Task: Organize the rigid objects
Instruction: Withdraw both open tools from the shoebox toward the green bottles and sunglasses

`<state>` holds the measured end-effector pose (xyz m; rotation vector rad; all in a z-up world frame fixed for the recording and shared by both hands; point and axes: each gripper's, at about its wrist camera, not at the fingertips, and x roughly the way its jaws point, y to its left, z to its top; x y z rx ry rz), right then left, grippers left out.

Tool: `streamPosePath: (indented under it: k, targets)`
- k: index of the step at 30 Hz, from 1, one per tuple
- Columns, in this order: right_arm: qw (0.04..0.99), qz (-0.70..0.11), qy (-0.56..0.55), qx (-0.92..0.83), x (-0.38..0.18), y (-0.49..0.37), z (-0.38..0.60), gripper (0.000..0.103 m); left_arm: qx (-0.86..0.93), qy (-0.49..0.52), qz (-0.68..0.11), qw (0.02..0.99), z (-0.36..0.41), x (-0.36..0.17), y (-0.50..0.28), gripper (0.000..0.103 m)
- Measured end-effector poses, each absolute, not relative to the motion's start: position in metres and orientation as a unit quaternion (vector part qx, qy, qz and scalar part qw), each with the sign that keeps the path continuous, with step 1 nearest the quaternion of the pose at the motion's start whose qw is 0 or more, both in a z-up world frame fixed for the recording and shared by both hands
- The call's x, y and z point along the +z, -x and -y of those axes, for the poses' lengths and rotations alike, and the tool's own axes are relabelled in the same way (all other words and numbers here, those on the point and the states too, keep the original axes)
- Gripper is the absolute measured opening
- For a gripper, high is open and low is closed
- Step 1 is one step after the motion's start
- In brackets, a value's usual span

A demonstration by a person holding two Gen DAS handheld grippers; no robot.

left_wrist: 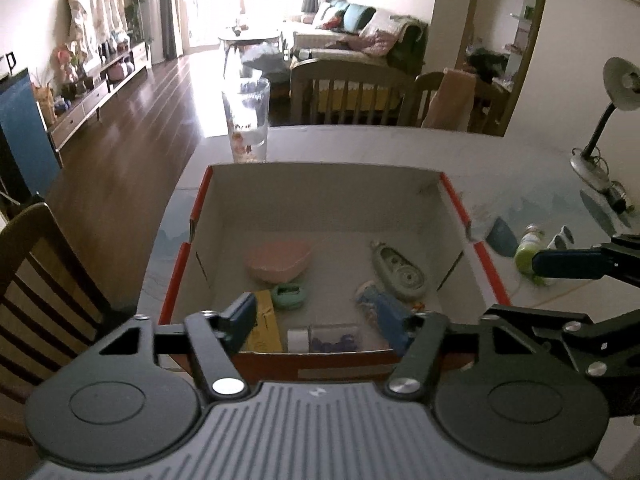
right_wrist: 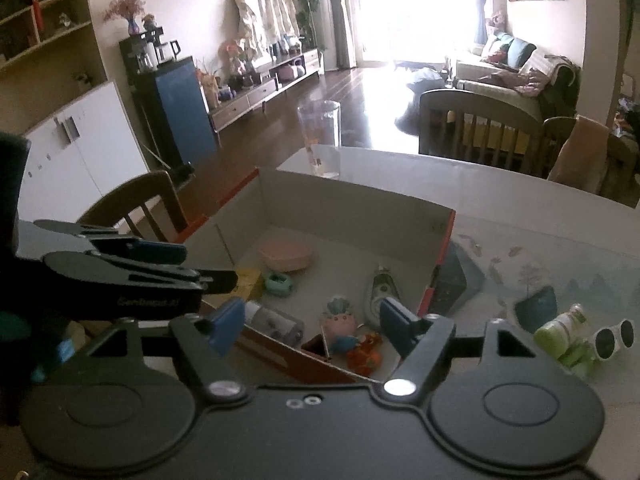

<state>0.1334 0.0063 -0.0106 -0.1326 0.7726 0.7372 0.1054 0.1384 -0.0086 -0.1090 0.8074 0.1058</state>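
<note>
I hold both grippers over the near wall of the cardboard box (left_wrist: 452,216). Left gripper (left_wrist: 324,320): jaws spread wide, nothing between them. Right gripper (right_wrist: 312,326): likewise wide apart and empty.

Already inside the box: pink lidded case (left_wrist: 279,266), mint sharpener (left_wrist: 289,296), correction-tape dispenser (left_wrist: 398,276), yellow card (left_wrist: 266,326), small clear container (left_wrist: 332,338), cartoon toys (right_wrist: 352,338).

Left to do, I judge: green bottle (right_wrist: 560,332) and white sunglasses (right_wrist: 614,338), both on the table right of the box. Mostly done.
</note>
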Motion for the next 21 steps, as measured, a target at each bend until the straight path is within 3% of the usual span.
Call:
streamPosePath:
  k: [6, 9, 21]
  targets:
    - [0.865, -0.352, 0.044, 0.354, 0.000, -0.124, 0.013, 0.079, 0.051, 0.061, -0.373, 0.925, -0.129, 0.004, -0.094, 0.068]
    - [0.868, -0.347, 0.030, 0.354, 0.003, -0.122, 0.025, 0.083, 0.048, 0.068, -0.363, 0.928, -0.124, 0.009, -0.088, 0.078]
    - [0.878, -0.319, 0.005, 0.356, 0.014, -0.106, 0.063, 0.093, 0.030, 0.075, -0.339, 0.937, -0.087, 0.022, -0.077, 0.084]
